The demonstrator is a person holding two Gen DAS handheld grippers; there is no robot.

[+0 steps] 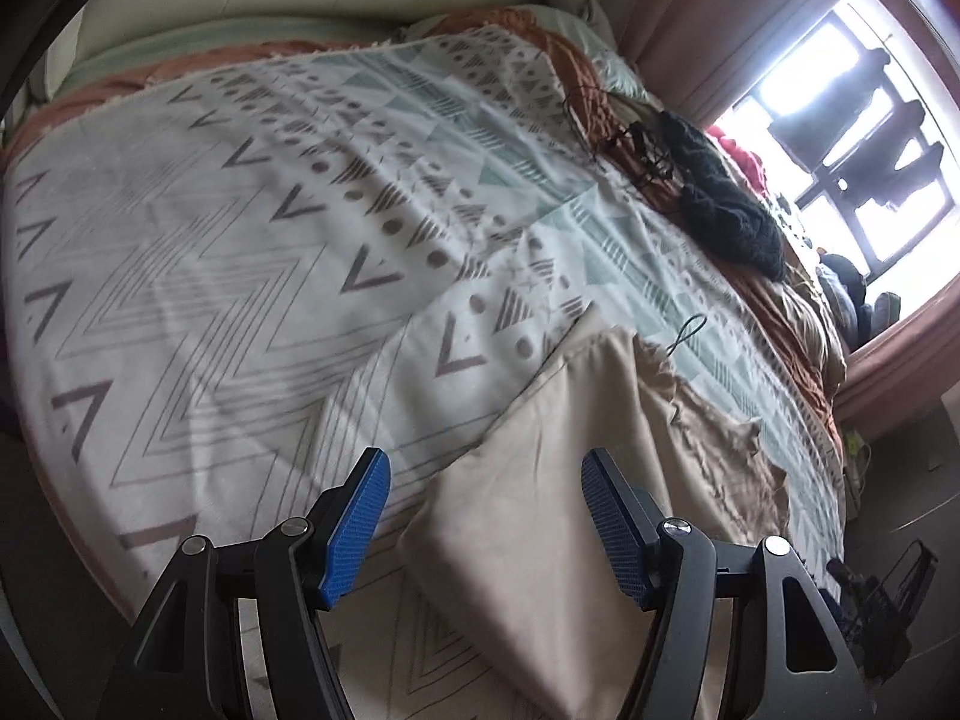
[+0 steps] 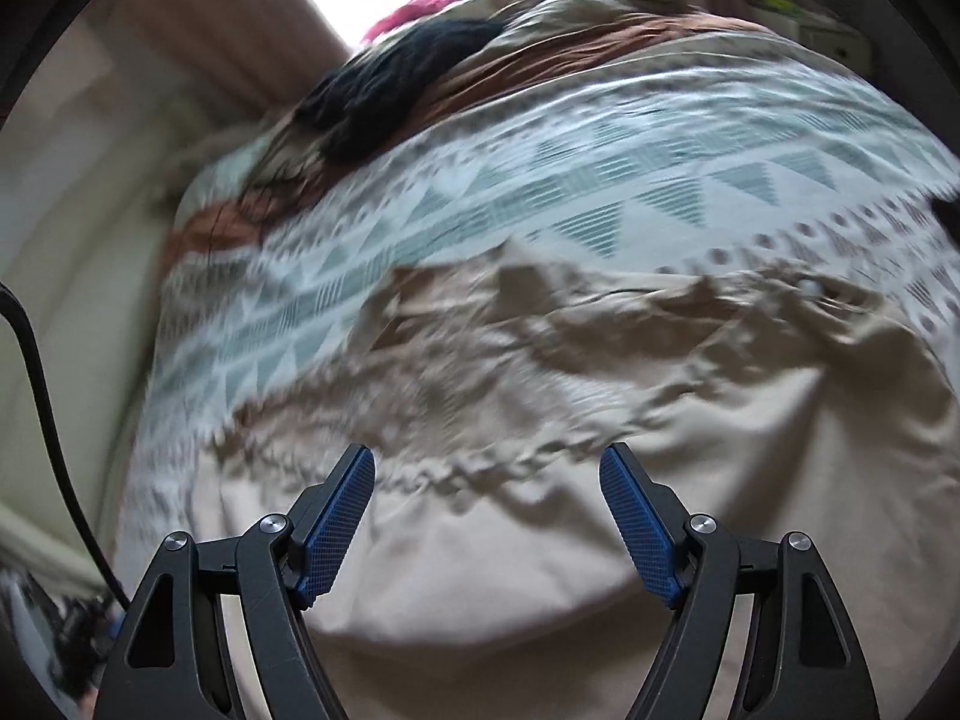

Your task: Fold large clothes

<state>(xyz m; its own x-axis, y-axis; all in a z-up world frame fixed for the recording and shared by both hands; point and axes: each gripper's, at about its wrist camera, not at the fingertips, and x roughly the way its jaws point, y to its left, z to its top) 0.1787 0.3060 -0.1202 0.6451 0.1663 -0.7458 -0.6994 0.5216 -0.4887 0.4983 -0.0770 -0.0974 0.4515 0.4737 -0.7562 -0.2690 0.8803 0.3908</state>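
A garment [image 1: 540, 480] lies on the bedspread [image 1: 240, 240], near its edge.

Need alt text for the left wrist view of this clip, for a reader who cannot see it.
The open left claw, its blue pads gripping nothing, hovers over a beige garment lying at the near edge of a bed. A white bedspread with grey and teal geometric patterns covers the bed, with a dark knitted item farther back near a bright window.
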